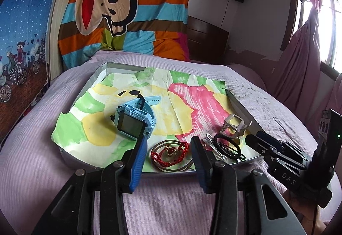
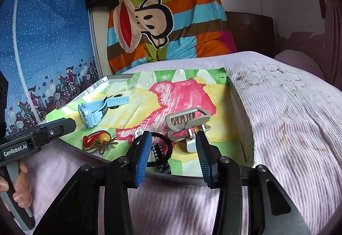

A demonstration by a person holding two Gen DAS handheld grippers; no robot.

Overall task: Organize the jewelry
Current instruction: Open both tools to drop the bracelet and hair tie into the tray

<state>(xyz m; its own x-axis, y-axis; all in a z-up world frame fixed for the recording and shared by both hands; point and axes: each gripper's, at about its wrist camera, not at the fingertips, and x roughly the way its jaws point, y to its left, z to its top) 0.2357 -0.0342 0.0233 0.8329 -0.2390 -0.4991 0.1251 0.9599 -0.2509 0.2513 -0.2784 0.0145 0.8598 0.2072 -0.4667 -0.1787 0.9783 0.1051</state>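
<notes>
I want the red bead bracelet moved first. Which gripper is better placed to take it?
Left. The left gripper is open with the red bead bracelet lying right between its fingers at the tray's near edge. The right gripper, also open, faces the black hair tie and hair clip instead.

I see lots of bare paper in the far half of the tray (image 2: 239,106); a gripper can pass there. Near me it is crowded: blue watch (image 1: 133,120), red bead string (image 1: 168,152), black band (image 2: 162,149), hair clip (image 2: 188,126).
</notes>
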